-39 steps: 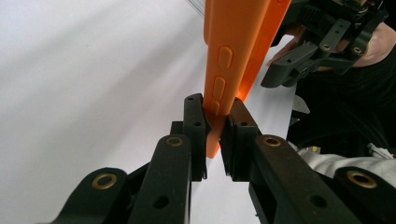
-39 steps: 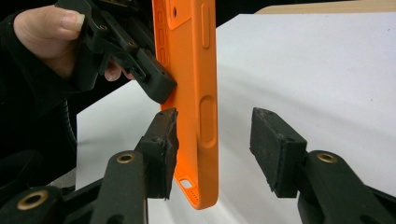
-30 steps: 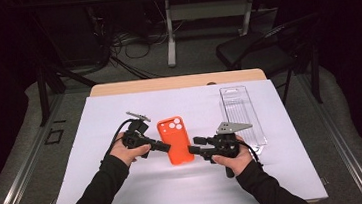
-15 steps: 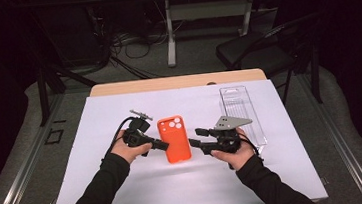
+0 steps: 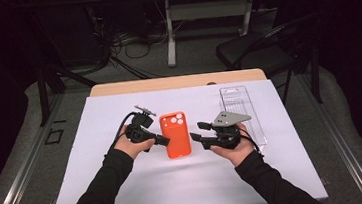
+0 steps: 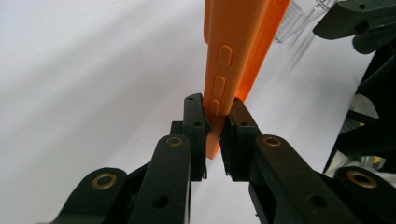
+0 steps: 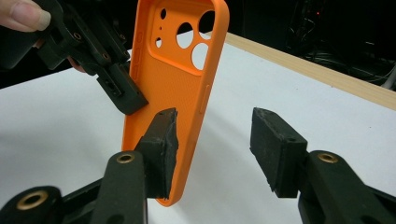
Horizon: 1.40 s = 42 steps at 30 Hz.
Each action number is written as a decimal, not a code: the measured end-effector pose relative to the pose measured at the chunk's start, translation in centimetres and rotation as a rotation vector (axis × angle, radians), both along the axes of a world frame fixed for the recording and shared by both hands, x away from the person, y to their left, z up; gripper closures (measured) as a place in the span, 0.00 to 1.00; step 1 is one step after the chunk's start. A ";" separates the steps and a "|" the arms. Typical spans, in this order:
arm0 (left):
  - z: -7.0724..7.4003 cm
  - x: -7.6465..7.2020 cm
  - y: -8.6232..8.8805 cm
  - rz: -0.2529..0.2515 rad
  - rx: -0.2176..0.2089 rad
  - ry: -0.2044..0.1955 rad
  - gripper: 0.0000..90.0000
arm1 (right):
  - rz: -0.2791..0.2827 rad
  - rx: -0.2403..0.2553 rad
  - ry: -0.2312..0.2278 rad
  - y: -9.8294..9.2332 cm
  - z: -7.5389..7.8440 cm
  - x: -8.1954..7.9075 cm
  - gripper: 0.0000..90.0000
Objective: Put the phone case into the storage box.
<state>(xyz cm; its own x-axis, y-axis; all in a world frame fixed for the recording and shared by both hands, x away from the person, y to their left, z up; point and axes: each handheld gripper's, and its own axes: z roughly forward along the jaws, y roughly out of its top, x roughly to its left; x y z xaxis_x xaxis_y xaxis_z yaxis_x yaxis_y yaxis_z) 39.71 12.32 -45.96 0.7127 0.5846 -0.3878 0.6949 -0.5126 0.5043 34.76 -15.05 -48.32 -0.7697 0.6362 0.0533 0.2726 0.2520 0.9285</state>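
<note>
Since a second ago, the right gripper (image 5: 198, 133) has backed off and lifted a little from the orange phone case (image 5: 175, 134), which was lying under both tools and is now tilted up off the white table cover (image 5: 102, 190), as the right gripper view shows it standing on edge with its camera holes uppermost. Left of the case, the left gripper (image 5: 164, 141) has its jaws pressed together on the case's long side edge; in the left gripper view the pads (image 6: 195, 122) pinch the rim just below the row of side buttons. Right of the case, the right gripper's jaws stand spread with nothing between them; one pad (image 7: 161, 140) sits just in front of the case's inner face without clearly touching it. The clear plastic package (image 5: 242, 107) lies flat, well to the right of the case, beyond the right hand (image 5: 234, 149). Judging from this, the case now hangs on the left tool alone, which frees the right one to take a fresh hold on the opposite edge or to reach for the package; a one-sided pinch on a soft rim could let the case swing or slip.
</note>
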 end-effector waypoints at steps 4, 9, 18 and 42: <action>0.2 0.1 -0.4 -0.002 0.014 -0.001 0.90 | -0.003 -0.013 0.001 0.0 0.2 0.1 0.56; 0.3 0.2 -0.7 -0.002 0.036 -0.013 0.90 | -0.011 -0.017 -0.007 0.0 0.3 0.2 0.51; 0.1 0.4 -0.9 0.006 0.060 -0.010 0.90 | -0.019 -0.064 -0.034 0.0 0.4 0.3 0.47; 0.0 0.3 -1.8 0.020 0.098 -0.017 0.90 | -0.035 -0.137 -0.091 0.6 1.1 0.6 0.39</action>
